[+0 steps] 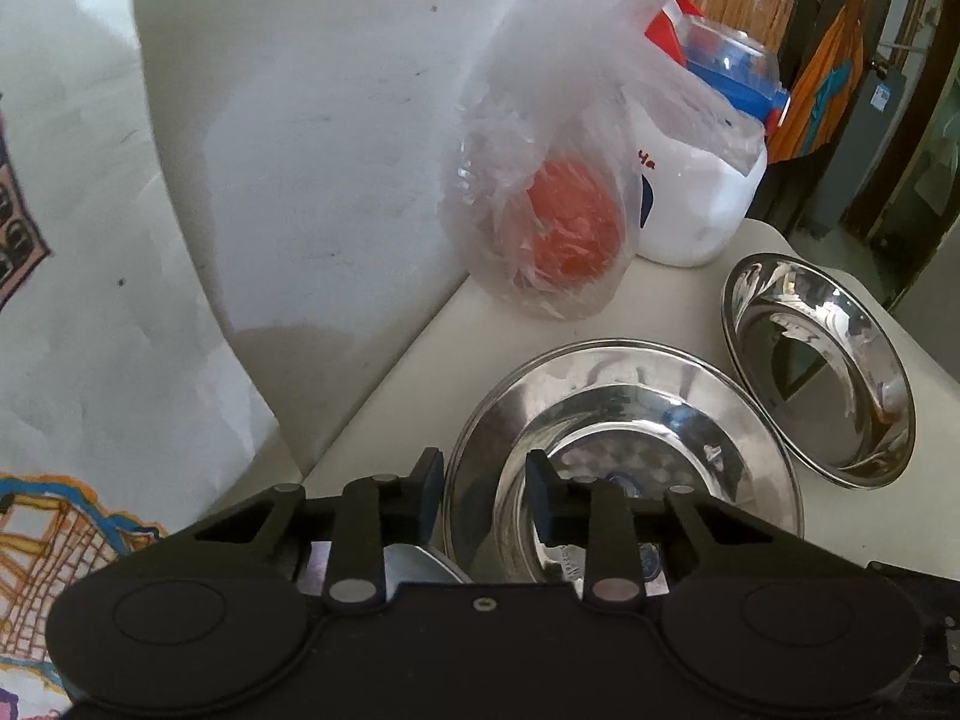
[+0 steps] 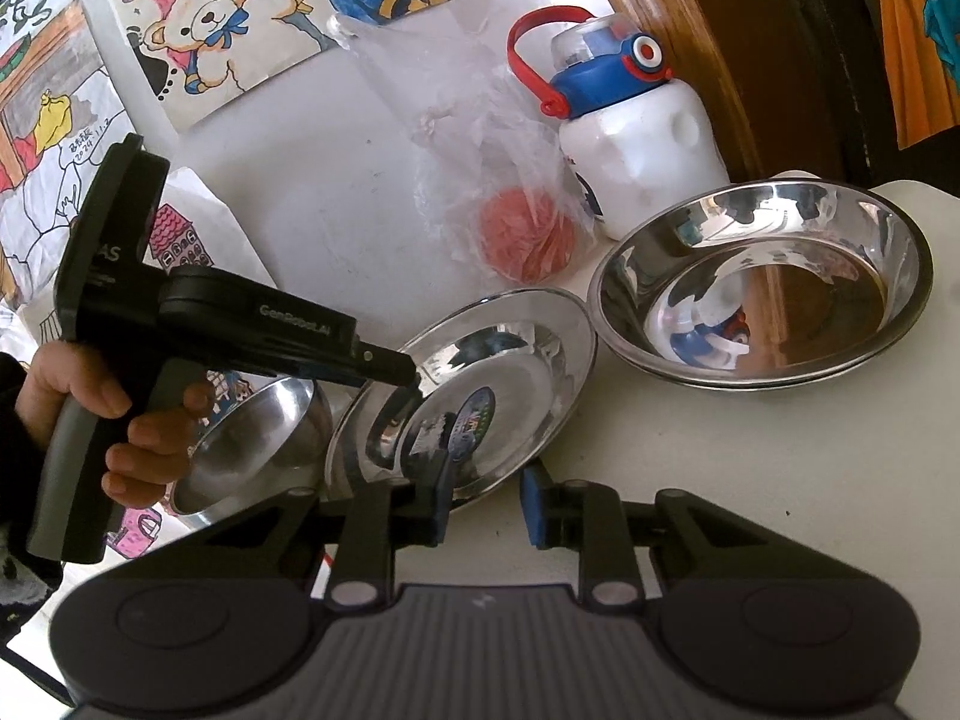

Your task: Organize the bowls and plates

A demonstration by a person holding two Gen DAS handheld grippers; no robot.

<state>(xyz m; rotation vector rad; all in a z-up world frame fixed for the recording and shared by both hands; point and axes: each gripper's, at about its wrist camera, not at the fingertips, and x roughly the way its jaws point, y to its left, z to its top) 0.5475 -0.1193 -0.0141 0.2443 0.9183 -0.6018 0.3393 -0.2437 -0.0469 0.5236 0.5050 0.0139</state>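
White table (image 2: 750, 480) runs along a white wall (image 1: 336, 138) hung with kids' drawings (image 2: 204, 18). Big steel bowl (image 2: 762, 288) sits far right, upright, just right of the plate and near the white bottle (image 2: 642, 138) with the blue cap. Steel plate (image 2: 474, 384) is mid-table, left edge tilted up. Left gripper (image 1: 483, 492) straddles that plate's near-left rim: one finger outside, one inside; jaws have a gap, contact with the rim unclear, so can't tell if it's clamped. A hand (image 2: 114, 420) holds its handle, seen from the right wrist camera. Right gripper (image 2: 483, 504) hovers over bare table at the plate's near edge, jaws apart, holding nothing. Small steel bowl (image 2: 258, 444) sits left of the plate, touching or just beside it. Clear bag (image 1: 540, 204) with something orange-red inside leans on the wall, left of the bottle.
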